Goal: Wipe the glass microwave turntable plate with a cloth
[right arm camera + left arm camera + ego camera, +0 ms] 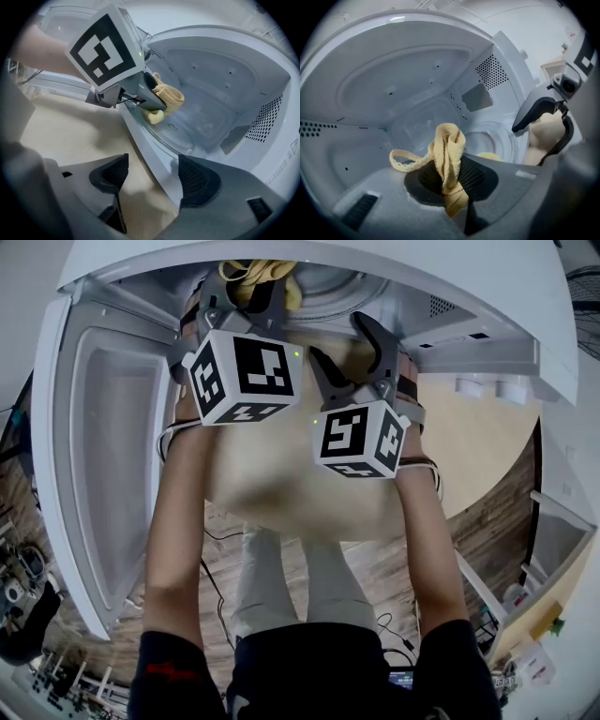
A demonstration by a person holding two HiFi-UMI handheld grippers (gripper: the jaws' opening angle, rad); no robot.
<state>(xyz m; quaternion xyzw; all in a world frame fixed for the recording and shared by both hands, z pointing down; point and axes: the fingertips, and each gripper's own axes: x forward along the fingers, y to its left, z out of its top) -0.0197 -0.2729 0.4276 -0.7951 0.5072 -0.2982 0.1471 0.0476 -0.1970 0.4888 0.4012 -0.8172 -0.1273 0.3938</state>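
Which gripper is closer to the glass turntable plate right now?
Left. The left gripper, shut on the yellow cloth, is inside the microwave, over the near edge of the glass turntable plate. The right gripper hangs open outside, by the front sill.

Cloth (449, 157) pale yellow (with a lacy-patterned edge); microwave (393, 79) white, dotted with vent holes; marker cube (246, 376) black-and-white squares; counter (487, 442) beige.

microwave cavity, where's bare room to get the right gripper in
Bare: the clear glass turntable plate between the yellow cloth and the perforated side wall. Crowded: the white microwave's front edge, where the left gripper clamps the cloth.
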